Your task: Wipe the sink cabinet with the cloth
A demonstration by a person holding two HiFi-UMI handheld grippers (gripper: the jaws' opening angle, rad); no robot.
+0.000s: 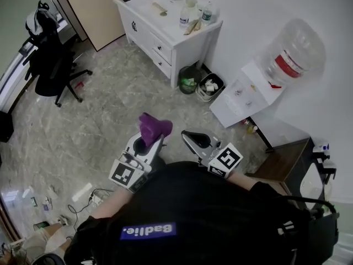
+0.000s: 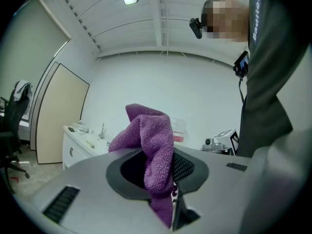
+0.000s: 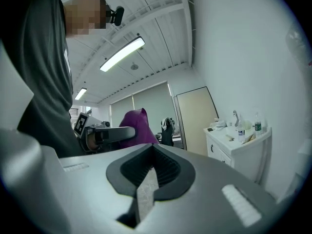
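Observation:
The white sink cabinet (image 1: 165, 37) stands against the far wall, well ahead of both grippers; its top holds a tap and bottles (image 1: 185, 17). My left gripper (image 1: 148, 141) is shut on a purple cloth (image 1: 154, 127), which bunches up above the jaws. In the left gripper view the cloth (image 2: 152, 150) is pinched in my left gripper (image 2: 161, 179), with the cabinet (image 2: 78, 147) small at the left. My right gripper (image 1: 191, 135) is beside the left one, shut on nothing. In the right gripper view, my right gripper (image 3: 151, 172) points past the cloth (image 3: 138, 128) and the cabinet (image 3: 239, 150).
Two waste bins (image 1: 190, 79) (image 1: 210, 87) sit at the cabinet's right foot. A water dispenser with its bottle (image 1: 287, 57) stands against the right wall, with a dark wooden table (image 1: 284, 162) nearer me. An office chair (image 1: 52, 65) is at the left. Cables (image 1: 83, 197) lie on the marble floor.

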